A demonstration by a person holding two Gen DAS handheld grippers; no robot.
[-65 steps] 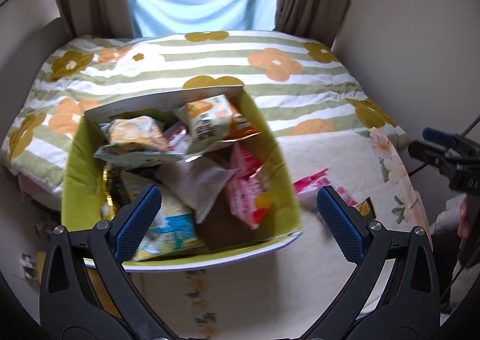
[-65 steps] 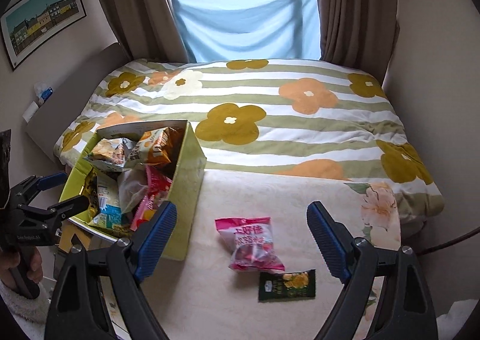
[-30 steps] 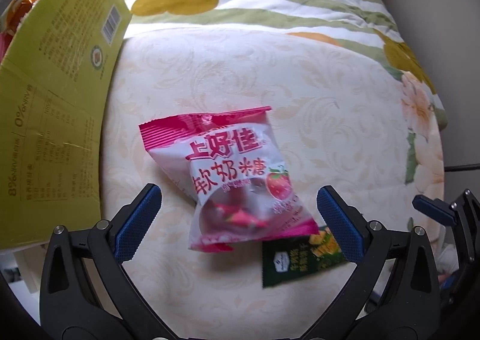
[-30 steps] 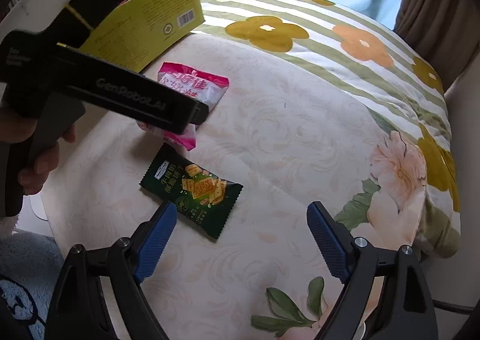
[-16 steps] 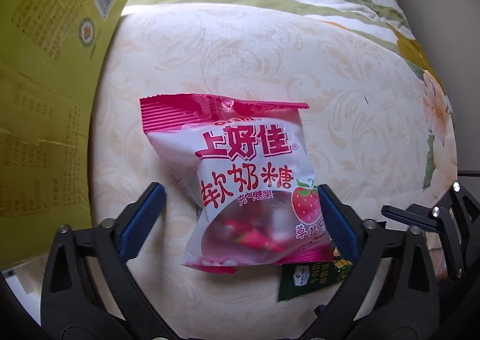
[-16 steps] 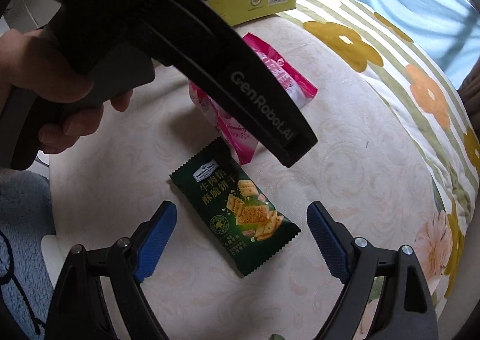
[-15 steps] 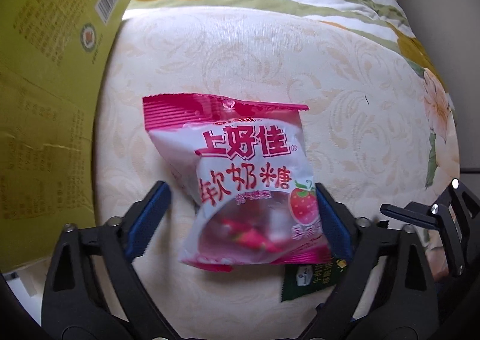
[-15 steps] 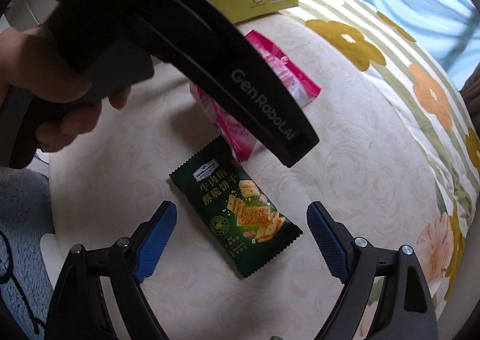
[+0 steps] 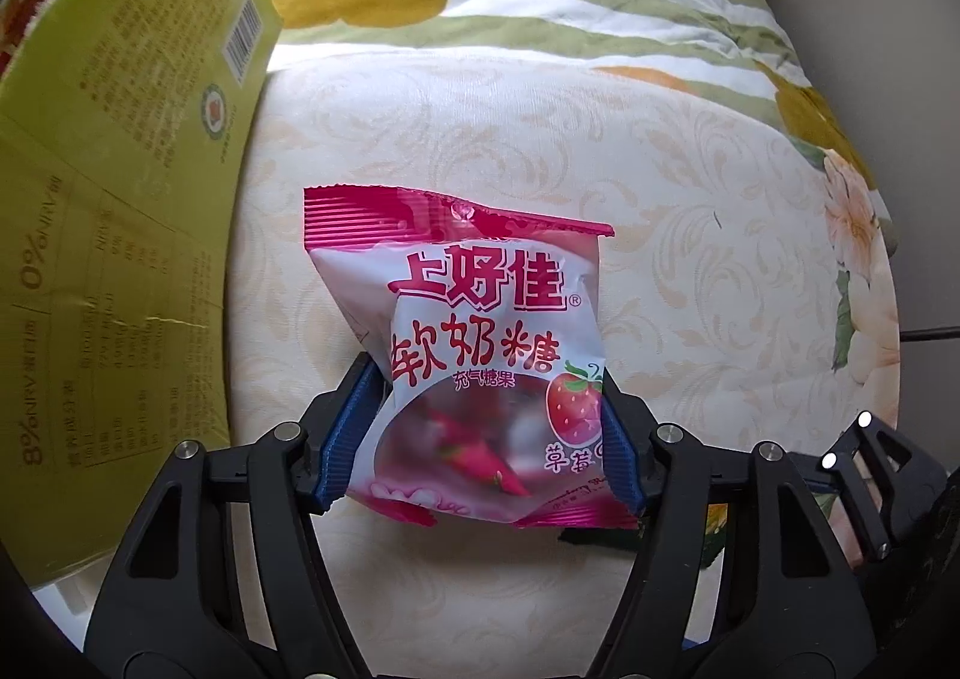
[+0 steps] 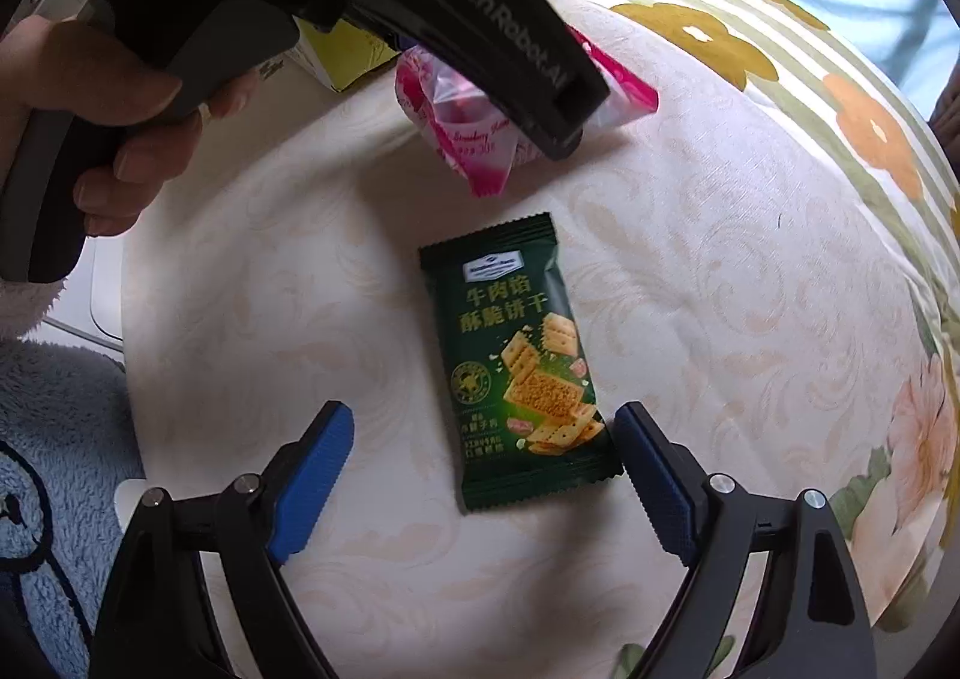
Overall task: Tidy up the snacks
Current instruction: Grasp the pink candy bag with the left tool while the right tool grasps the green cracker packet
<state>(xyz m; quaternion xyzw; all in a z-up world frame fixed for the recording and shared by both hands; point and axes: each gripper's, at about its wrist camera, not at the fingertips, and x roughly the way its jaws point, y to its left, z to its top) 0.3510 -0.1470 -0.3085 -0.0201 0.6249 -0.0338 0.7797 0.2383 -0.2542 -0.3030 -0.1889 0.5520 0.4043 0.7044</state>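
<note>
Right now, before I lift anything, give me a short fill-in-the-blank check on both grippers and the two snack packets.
1. The left gripper is shut on the ____ candy bag.
2. The dark green cracker packet lies flat on the ____ mat.
3. The right gripper is ____, its fingers on either side of the packet's near end.
4. The yellow-green box stands to the candy bag's ____ in the left wrist view.

Missing words: pink; cream; open; left
</note>
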